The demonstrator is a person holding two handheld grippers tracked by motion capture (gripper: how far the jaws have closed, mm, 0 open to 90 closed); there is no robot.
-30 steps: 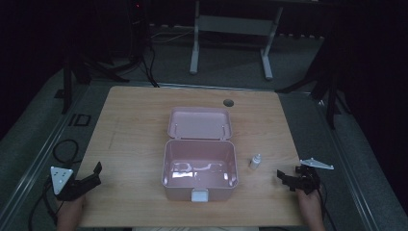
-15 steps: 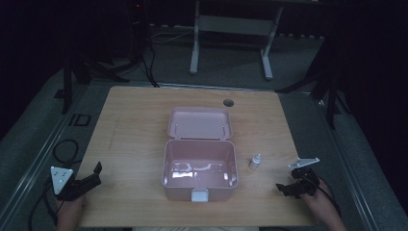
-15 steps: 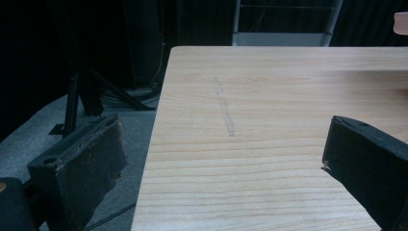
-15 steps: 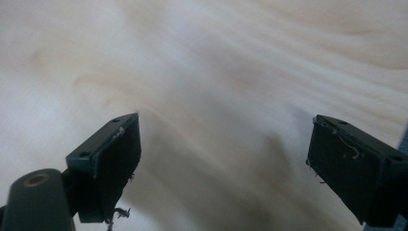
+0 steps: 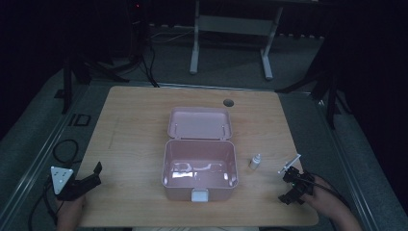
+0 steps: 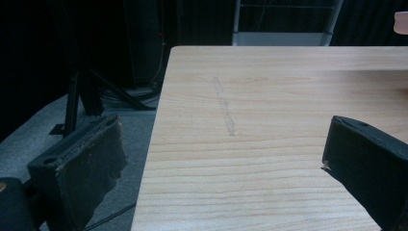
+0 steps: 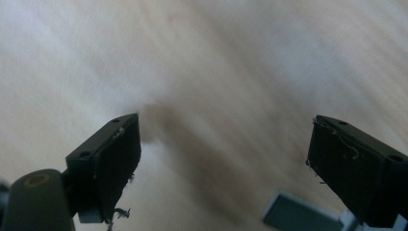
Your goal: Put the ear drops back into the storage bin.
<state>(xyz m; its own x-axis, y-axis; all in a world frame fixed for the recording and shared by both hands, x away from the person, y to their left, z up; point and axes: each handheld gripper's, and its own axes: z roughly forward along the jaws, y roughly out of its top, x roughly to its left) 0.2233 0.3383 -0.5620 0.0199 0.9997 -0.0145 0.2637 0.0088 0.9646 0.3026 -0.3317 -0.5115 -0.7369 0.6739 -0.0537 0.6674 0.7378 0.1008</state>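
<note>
An open pink box is seen at the middle of the wooden table, its lid laid back flat on the far side. A small white bottle is stood upright just to the right of the box, apart from it. The left gripper is held well to the left of the box near the table's edge, and the right gripper is held beyond the bottle, near the front right corner.
</note>
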